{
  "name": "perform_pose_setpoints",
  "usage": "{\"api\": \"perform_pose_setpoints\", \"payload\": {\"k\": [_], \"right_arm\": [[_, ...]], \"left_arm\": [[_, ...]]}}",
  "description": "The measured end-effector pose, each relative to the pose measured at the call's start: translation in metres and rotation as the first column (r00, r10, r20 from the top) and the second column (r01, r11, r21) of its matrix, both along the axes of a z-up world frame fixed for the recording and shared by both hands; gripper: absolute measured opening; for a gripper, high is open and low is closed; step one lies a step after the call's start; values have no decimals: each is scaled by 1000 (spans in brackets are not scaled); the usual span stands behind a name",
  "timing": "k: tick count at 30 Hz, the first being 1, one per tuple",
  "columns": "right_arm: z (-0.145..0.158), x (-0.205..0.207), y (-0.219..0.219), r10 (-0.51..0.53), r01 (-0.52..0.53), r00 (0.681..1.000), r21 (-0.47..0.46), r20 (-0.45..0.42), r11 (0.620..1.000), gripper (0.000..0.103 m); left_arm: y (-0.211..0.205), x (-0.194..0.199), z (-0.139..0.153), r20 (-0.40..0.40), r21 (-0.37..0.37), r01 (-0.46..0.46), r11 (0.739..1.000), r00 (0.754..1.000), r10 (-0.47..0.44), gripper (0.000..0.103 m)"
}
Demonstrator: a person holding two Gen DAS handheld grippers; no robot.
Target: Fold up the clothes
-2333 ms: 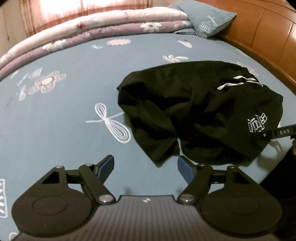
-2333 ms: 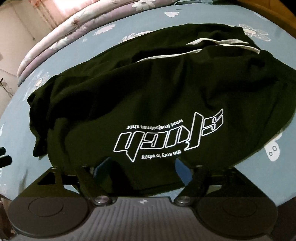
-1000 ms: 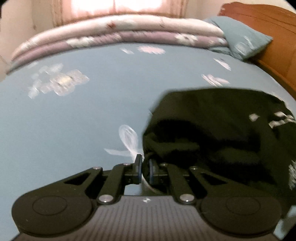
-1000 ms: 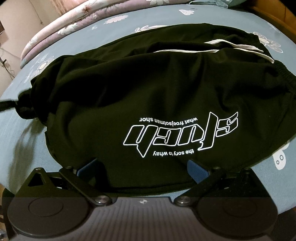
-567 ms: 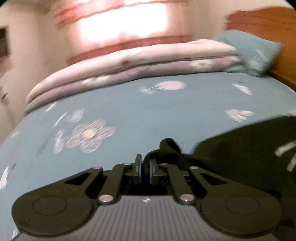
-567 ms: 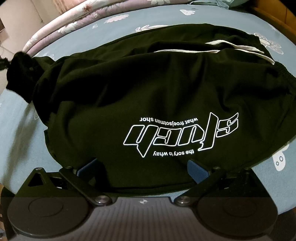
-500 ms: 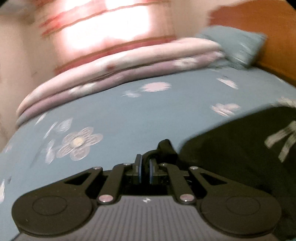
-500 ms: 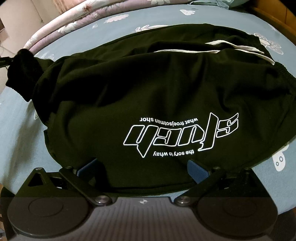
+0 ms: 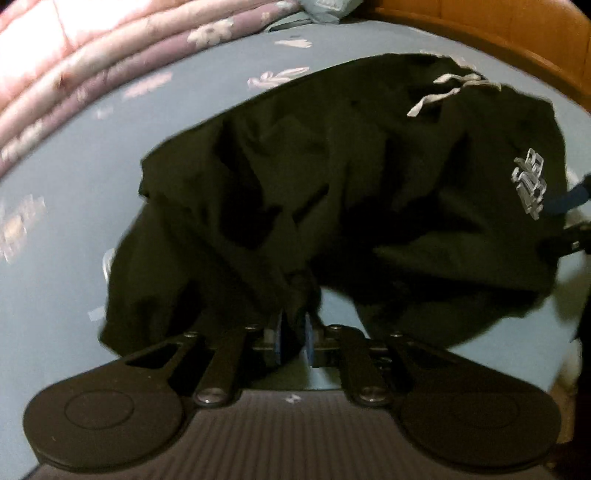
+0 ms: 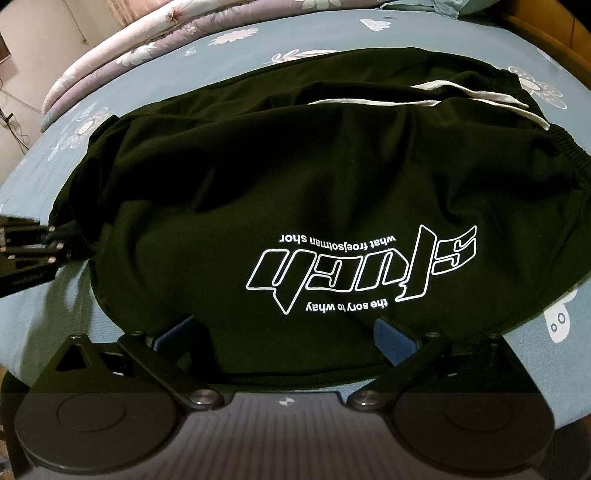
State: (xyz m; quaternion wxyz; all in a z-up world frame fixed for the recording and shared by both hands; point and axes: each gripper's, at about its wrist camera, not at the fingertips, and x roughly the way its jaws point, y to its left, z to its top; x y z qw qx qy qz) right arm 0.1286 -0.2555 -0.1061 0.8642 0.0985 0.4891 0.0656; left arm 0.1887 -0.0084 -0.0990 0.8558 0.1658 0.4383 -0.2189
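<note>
Your black shorts (image 10: 295, 177) lie across the blue flowered bedsheet (image 10: 155, 77), toward the right side of the bed near the wooden bed frame (image 9: 498, 33), with the printed logo (image 10: 362, 266) facing up on the near leg and the white drawstring (image 10: 461, 98) at the far right by the waistband. Your left gripper (image 9: 292, 338) has a bunched corner of the left leg hem between its pads; the jaws have just been opening a little, so the gap is narrow and the cloth sits in it loosely rather than pinched, and that corner now rests low, at the near-left edge of the shorts. Your right gripper (image 10: 284, 339) stands wide open over the near hem, a blue pad on each side of the fabric, and neither pad presses on it. By the look of it you are early in the job: the left leg is pulled out but rumpled, with deep creases through the middle, and no clean fold shows yet. What is left, I judge, is to let go of that corner, smooth the legs flat, then make the actual folds.
</note>
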Motion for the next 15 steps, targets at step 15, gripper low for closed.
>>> {"api": "perform_pose_setpoints", "payload": {"k": [15], "right_arm": [[-2, 1, 4, 8, -8, 1000, -6, 1, 1000, 103]], "left_arm": [[134, 16, 46, 24, -224, -336, 915, 936, 350, 44]]}}
